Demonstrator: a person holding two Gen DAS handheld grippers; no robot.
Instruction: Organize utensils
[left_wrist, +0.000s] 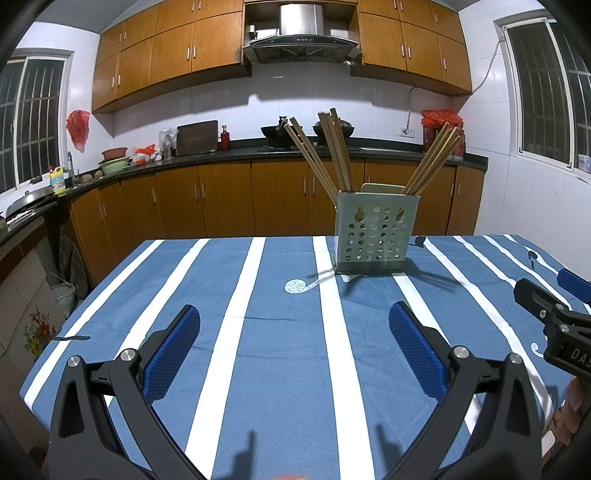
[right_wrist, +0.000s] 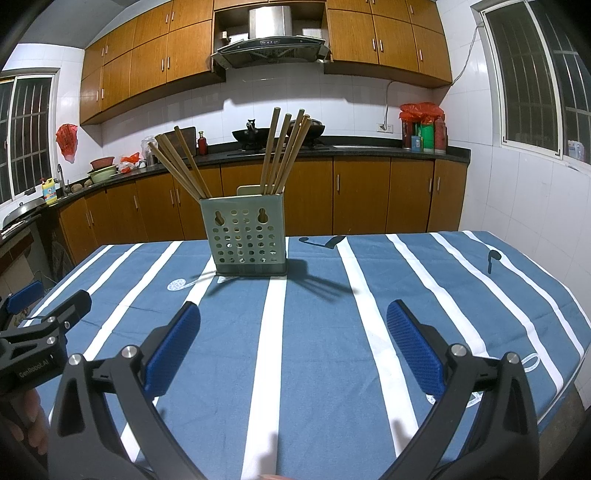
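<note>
A pale green perforated utensil holder (left_wrist: 375, 234) (right_wrist: 249, 238) stands upright toward the far side of the blue striped tablecloth (left_wrist: 280, 332) (right_wrist: 317, 332). Several wooden chopsticks (left_wrist: 334, 151) (right_wrist: 284, 147) lean out of it in fanned bunches. My left gripper (left_wrist: 295, 325) hovers open over the cloth, well short of the holder, with nothing between its blue pads (left_wrist: 173, 354). My right gripper (right_wrist: 293, 321) is open and empty too, also short of the holder. Each gripper shows at the edge of the other's view, the right gripper (left_wrist: 554, 314) and the left gripper (right_wrist: 40, 325).
Behind the table runs a dark countertop (left_wrist: 240, 153) with woks, bowls, a cutting board and bottles over wooden cabinets. The table's left edge (left_wrist: 74, 314) drops to the floor beside a woven basket (left_wrist: 62, 295). Barred windows sit on both side walls.
</note>
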